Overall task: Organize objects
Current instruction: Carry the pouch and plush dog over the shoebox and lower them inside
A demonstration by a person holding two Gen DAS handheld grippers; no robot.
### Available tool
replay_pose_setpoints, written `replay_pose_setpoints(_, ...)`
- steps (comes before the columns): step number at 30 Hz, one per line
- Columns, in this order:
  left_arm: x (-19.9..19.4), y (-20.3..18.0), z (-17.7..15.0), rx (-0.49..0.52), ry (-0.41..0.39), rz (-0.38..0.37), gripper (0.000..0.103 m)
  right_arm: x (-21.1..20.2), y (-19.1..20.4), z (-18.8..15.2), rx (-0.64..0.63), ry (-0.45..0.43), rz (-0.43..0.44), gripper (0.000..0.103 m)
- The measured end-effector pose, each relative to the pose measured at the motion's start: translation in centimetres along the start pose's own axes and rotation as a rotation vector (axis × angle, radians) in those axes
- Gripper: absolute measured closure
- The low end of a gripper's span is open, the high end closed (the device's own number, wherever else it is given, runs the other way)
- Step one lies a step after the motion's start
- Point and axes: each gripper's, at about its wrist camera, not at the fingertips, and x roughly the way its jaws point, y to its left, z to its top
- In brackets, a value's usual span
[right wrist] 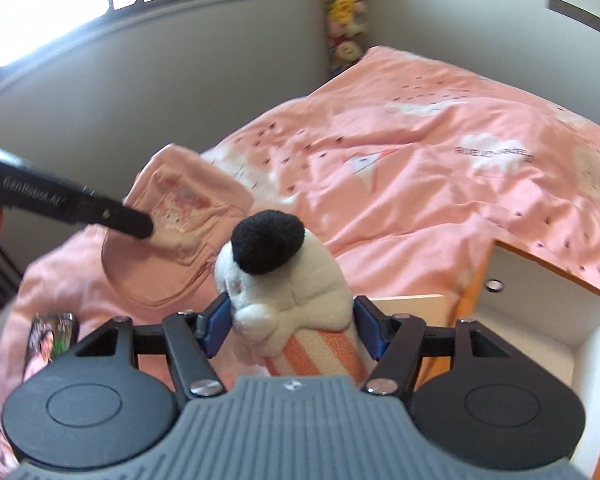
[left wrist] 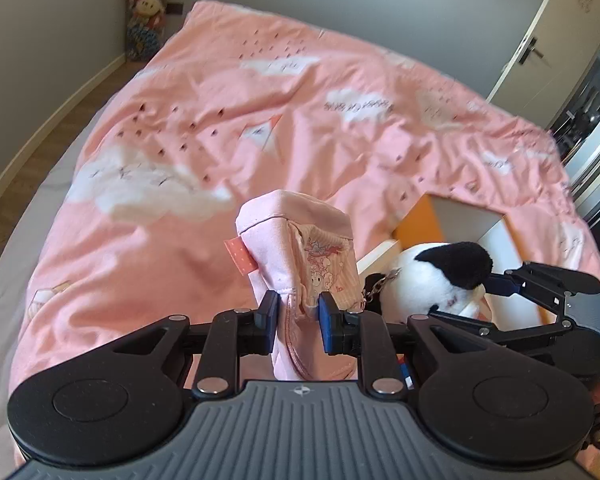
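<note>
1. Above a pink bed [left wrist: 204, 92], the left gripper [left wrist: 299, 308] is clenched on the lower edge of a pink pouch [left wrist: 296, 240], which stands up at the centre of the left wrist view. The hold is on a thin fold of soft cloth beside the zipper; the fabric could slide out between the pads and drop onto the bedcover.

2. The right gripper [right wrist: 290, 320] squeezes a white plush toy [right wrist: 284, 280] with a black ear, low in the centre of the right wrist view. The stuffing gives under pressure, so the toy could twist or pop free if the grip eases.

3. A small chain [left wrist: 380, 284] runs between pouch and plush at centre right of the left wrist view. It seems to link the two, though the blur leaves that unsure. If it does, pulling the hands apart could yank one item from its jaws.

4. An open white drawer [right wrist: 540, 304] with orange edging sits at lower right of the right wrist view, partly under the overhanging bedcover. A careless lowering could snag the cover or miss the opening.

5. The two tools work close together; the left one's arm crosses the pouch at the left of the right wrist view, and a bump could knock either grip loose.
</note>
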Motion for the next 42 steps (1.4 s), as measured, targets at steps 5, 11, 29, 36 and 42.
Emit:
replay_pose_setpoints(5,0.2,-4.3,1.0,0.017,-0.039,-0.106,0.079,-4.3,-4.7,-0.3,0.172,-0.074,-0.110,0.037)
replay_pose_setpoints(11,4.3,-10.8,1.0,0.053,0.009,-0.224,0.079,-7.2,-12.2,-2.7,0.451,-0.077,-0.209,0.037)
replay_pose_setpoints(29,17.8,-23.3,-1.9,0.368,0.199,0.046,0.079,-2.1,-22.6,-8.9,0.869,0.029,-0.257,0.036)
replay_pose_setpoints(36,19.3,-24.3,-2.3,0.402,0.231,0.097,0.074,0.2,-22.6,-9.9,0.931,0.100,-0.227,0.036)
replay_pose_setpoints(42,19.7,-24.4,-2.0,0.398,0.284,0.019,0.072,2.2,-23.2,-11.6,1.022,0.168,-0.196,0.036)
